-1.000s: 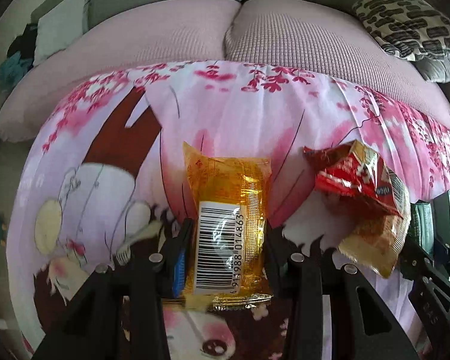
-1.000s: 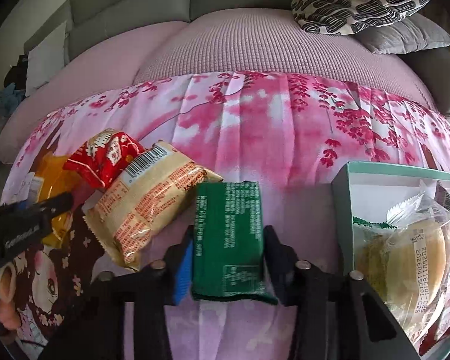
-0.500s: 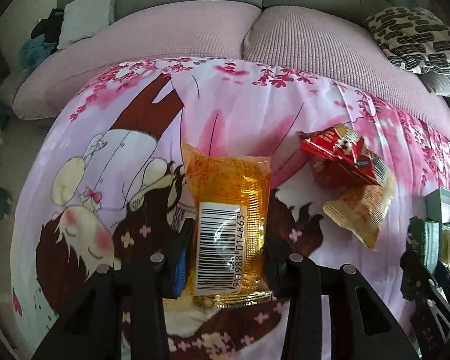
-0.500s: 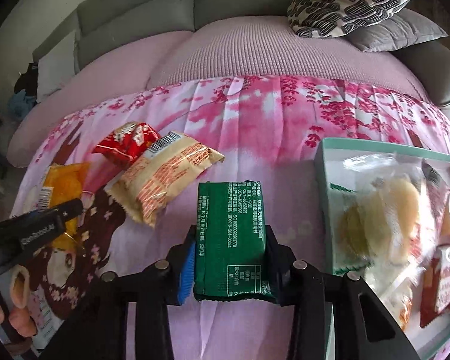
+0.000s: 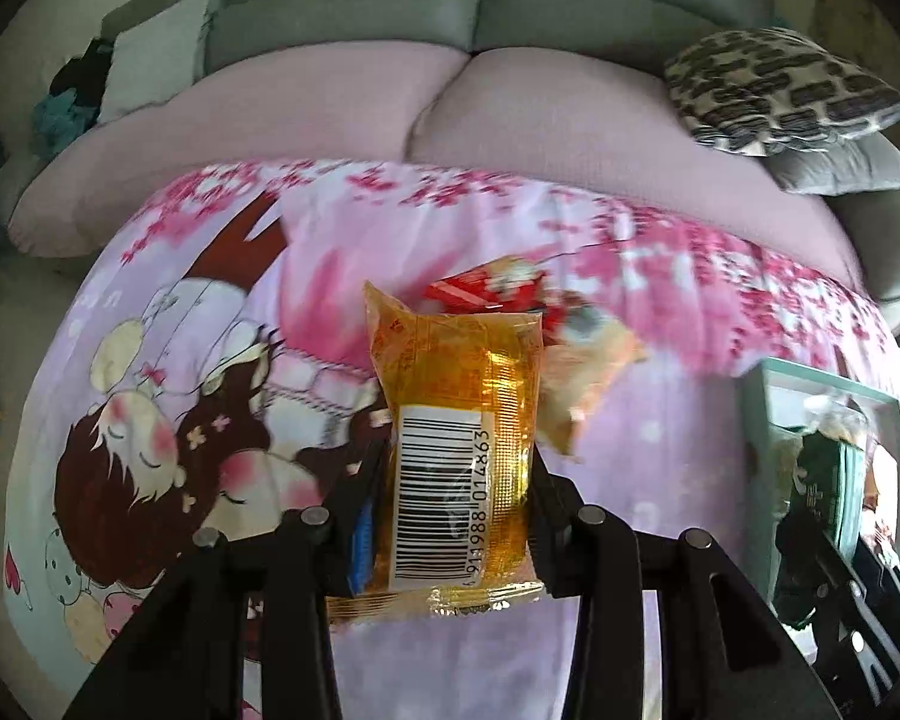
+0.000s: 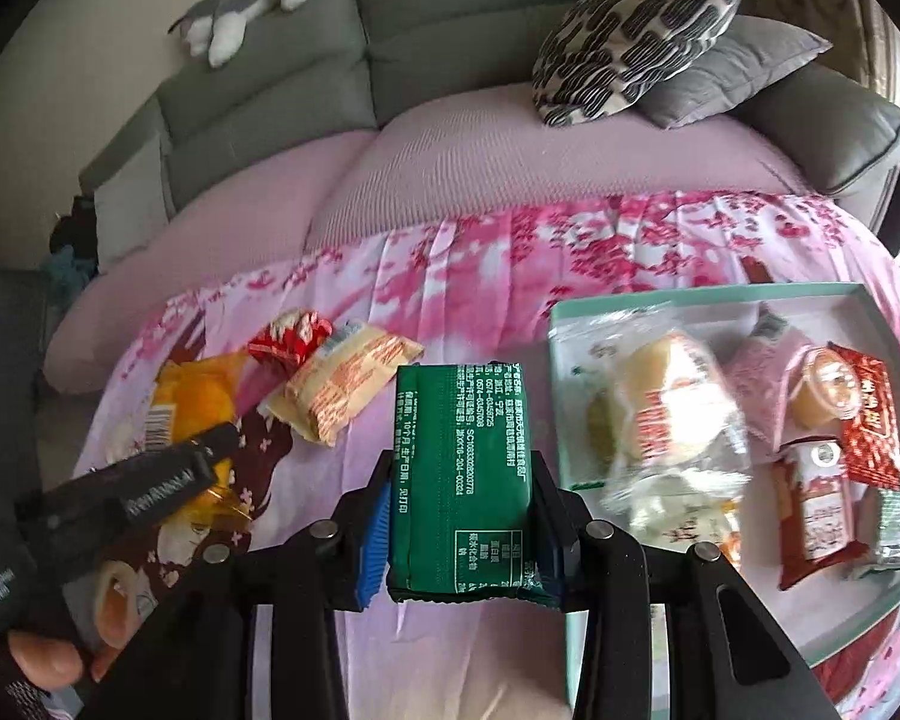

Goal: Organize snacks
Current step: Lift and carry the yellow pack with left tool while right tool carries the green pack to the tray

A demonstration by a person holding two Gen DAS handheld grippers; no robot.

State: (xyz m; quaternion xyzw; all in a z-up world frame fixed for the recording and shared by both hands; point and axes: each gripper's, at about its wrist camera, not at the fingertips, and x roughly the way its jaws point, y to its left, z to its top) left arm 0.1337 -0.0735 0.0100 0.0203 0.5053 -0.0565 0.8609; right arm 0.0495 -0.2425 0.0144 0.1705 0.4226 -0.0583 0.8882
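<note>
**Two snacks held, box waiting on the right**

On the left part of the bed, above the printed sheet (image 5: 660, 450), the left claw (image 5: 459, 516) is clenched on the yellow packet (image 5: 459, 420), with its barcode facing the camera. Behind it, toward the middle of the bed, the red packet (image 6: 288, 339) and the beige packet (image 6: 342, 387) lie touching each other on the sheet. Further right, the right claw (image 6: 459, 534) grips the green packet (image 6: 462, 474), holding it just beside the left wall of the teal box (image 6: 561, 480). This box sits near the right edge of the bed and already contains several snacks.

I think the danger is at the box. The contents look piled loosely, so a packet released there may slide out over the rim. Also, both claws are moving to the same place and could bump each other.
</note>
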